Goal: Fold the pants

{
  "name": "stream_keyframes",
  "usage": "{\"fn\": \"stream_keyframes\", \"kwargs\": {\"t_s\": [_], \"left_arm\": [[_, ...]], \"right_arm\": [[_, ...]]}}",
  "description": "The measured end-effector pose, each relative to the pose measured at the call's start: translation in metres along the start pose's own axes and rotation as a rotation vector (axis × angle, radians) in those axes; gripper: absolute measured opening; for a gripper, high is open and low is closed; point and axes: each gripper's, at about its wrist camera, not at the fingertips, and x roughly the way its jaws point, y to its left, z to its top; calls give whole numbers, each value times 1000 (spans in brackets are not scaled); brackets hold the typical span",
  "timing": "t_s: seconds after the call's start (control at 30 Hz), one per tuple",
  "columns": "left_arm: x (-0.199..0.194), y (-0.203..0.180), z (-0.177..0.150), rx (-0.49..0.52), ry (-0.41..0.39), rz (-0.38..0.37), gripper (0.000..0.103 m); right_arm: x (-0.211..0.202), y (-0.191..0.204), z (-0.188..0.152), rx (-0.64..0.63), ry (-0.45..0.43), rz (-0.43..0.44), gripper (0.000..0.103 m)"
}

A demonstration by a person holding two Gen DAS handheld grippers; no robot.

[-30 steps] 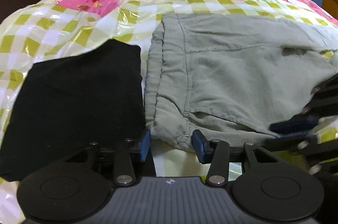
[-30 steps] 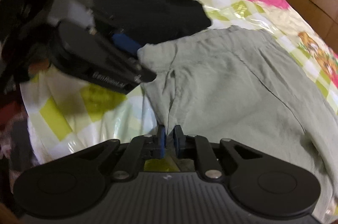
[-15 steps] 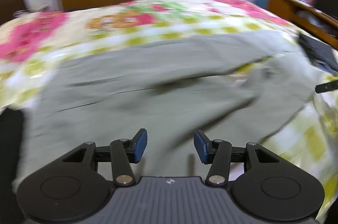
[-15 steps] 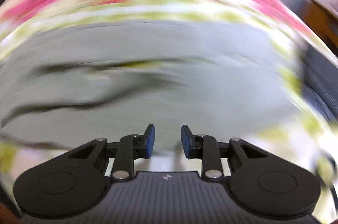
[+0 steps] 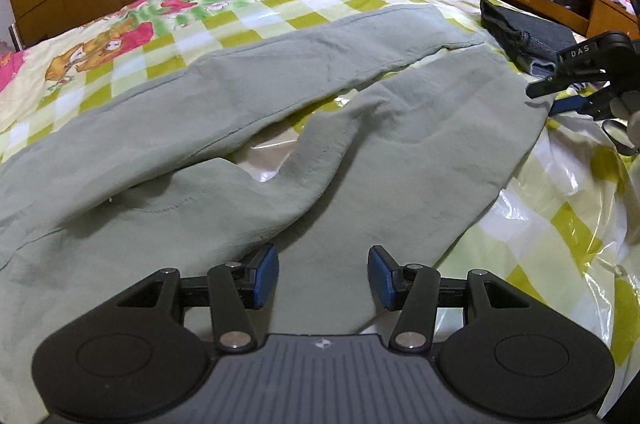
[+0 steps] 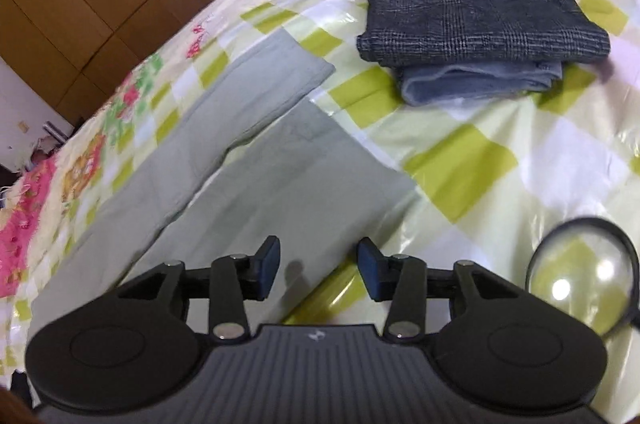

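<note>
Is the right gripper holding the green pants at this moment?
No, the right gripper is open, its fingers apart above the green pants.

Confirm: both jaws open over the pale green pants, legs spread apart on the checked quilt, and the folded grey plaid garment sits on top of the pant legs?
Not quite. The folded grey plaid garment lies on the checked quilt beside the pale green pants, apart from the leg ends, not on them; the right wrist view shows the gap. The rest holds: left gripper and right gripper both have open jaws, legs spread.
</note>
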Motion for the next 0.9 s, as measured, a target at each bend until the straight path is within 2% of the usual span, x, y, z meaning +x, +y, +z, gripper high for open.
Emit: {"fn": "stream_keyframes", "kwargs": {"t_s": [0.03,0.07,0.2,0.37,0.47,0.63,0.7,0.77,0.9], "left_arm": [[0,-1,0,-5,-1,-8,62],[3,-2,1,-7,-1,-13,62],[2,-9,0,1,-16,-40,62],[-2,-8,-3,17,-23,-45,63],[-19,10,-3,16,-51,-28,63],[-50,72,1,29,-95,58,67],[-56,105,5,35,-105,95,70],[-55,141,12,45,-108,150,73],[-37,225,26,20,-76,244,79]], "right_arm": [[3,0,3,18,6,-7,30],[-1,-9,2,30,6,-3,2],[-16,-19,2,47,-10,-23,2],[-36,-27,-2,-24,-45,-148,2],[-36,-16,-3,-133,-6,-230,10],[-71,26,-12,-368,-130,-337,20],[-74,54,-14,-490,-161,-306,23],[-61,97,-15,-666,-142,-220,28],[5,188,-12,-1000,-63,-14,31]]}}
